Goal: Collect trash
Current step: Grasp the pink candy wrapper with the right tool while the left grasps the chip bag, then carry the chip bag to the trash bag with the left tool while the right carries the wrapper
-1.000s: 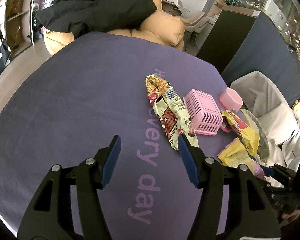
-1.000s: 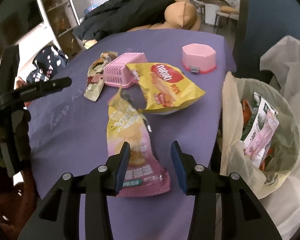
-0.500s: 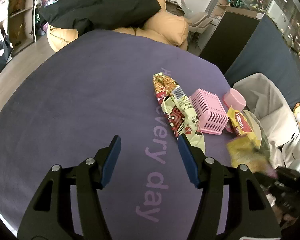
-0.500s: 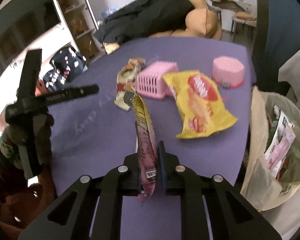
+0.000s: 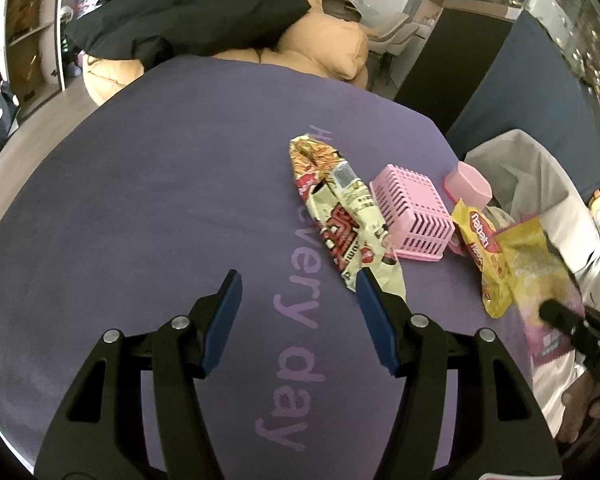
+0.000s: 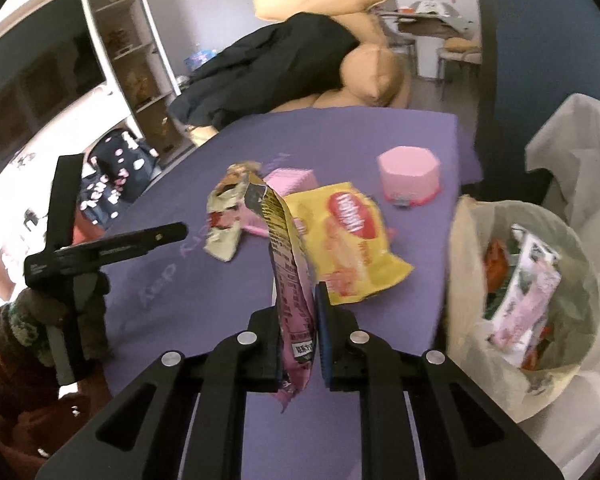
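Right gripper (image 6: pixel 306 334) clenched on pink-and-yellow snack wrapper (image 6: pixel 290 280), jaws just closed, wrapper lifted off purple table (image 6: pixel 412 144). Left gripper (image 5: pixel 296 316) released, nothing between. Yellow Nabati bag (image 6: pixel 352 236) beyond, lined trash bin (image 6: pixel 460 248) at table's right edge.

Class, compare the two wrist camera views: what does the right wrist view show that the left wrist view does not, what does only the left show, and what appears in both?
Only the right wrist view: the inside of the lined trash bin, holding wrappers, and the right gripper shut on the pink wrapper.

Only the left wrist view: the open, empty left gripper seen head-on, and "day" printed on the purple cloth.

Both: the yellow snack bag, the pink basket, the pink hexagonal box.
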{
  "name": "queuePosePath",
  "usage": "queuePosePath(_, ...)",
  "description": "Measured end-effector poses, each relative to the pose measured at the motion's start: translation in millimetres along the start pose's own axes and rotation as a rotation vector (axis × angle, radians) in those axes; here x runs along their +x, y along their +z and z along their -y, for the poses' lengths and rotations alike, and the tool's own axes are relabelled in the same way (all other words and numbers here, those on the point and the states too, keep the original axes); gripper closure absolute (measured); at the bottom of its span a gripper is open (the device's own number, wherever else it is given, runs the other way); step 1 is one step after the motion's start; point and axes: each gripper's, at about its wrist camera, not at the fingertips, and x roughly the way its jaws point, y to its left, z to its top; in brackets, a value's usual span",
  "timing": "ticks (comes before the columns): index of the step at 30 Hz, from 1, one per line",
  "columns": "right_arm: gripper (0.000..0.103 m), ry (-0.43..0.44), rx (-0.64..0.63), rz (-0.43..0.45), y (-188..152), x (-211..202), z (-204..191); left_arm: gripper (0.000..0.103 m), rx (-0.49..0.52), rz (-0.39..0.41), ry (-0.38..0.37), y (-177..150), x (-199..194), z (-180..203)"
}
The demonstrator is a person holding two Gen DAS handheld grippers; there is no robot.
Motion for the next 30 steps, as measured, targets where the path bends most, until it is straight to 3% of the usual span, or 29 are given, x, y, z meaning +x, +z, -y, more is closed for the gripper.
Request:
queuePosePath(11, 0.089, -0.072, 0.077, 0.052, -1, -10, 33, 0.047, -0.048, -0.03, -0.065, 35, 35, 2)
queuePosePath(18, 0.089, -0.067, 0.1, 0.034, -11, -4, 39, 0.047, -0.011, -0.012, -0.052, 48, 45, 24)
queuePosePath(24, 0.089, -0.049, 0.113, 0.023, -16, 1, 41, 0.047, 0.018, -0.046, 0.025, 50, 62, 29)
queuePosePath(28, 0.089, -0.033, 0.116, 0.022, -19, 1, 41, 0.066, -0.01, -0.051, -0.005, 47, 60, 24)
queuePosePath(30, 0.089, -0.014, 0.127, 0.026, -19, 0, 41, 0.067, -0.02, -0.035, -0.006, 46, 53, 21)
